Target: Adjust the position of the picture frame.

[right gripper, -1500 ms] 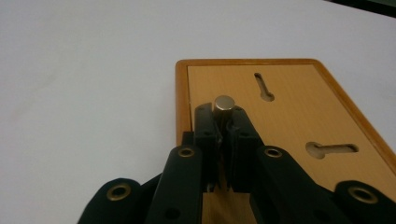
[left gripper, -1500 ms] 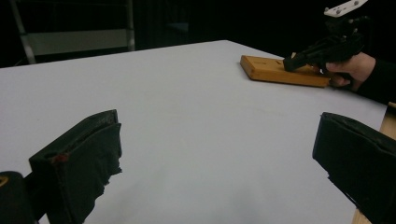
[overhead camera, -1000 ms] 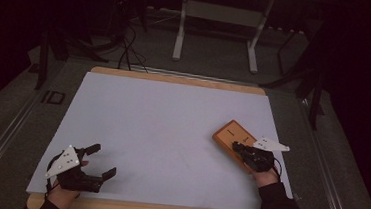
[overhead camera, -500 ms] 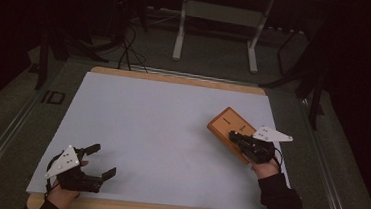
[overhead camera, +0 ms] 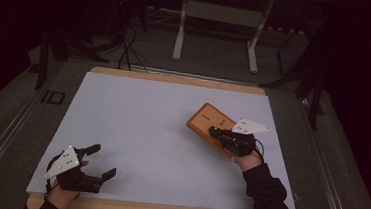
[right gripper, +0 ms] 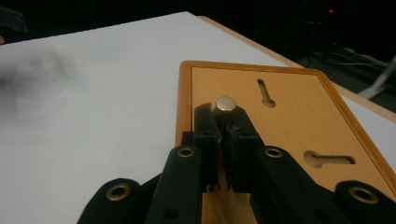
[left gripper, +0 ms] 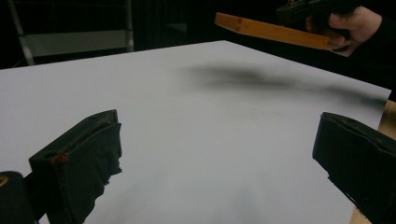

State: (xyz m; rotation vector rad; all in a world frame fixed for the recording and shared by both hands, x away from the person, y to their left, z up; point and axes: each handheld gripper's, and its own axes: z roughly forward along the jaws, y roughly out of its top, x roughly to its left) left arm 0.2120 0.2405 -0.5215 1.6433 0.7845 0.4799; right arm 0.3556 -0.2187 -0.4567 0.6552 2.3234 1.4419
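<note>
- Wooden board [overhead camera: 209,124]: right-centre of the counter [overhead camera: 136,130], over the white sheet, far end angled toward the middle. In the left gripper view it sits clear above the surface [left gripper: 271,30] with a shadow under it, so it's lifted.
- Board face has two keyhole slots [right gripper: 266,92] and a raised rim; a small metal knob [right gripper: 226,103] stands up from it.
- Right claw [overhead camera: 215,132]: clenched on the metal knob, jaws pinching it at the tips [right gripper: 225,122]. Grey plate on top.
- Left claw [overhead camera: 102,162]: released, jaws spread wide, nothing between them; near the front-left corner of the counter, low over the sheet.
</note>
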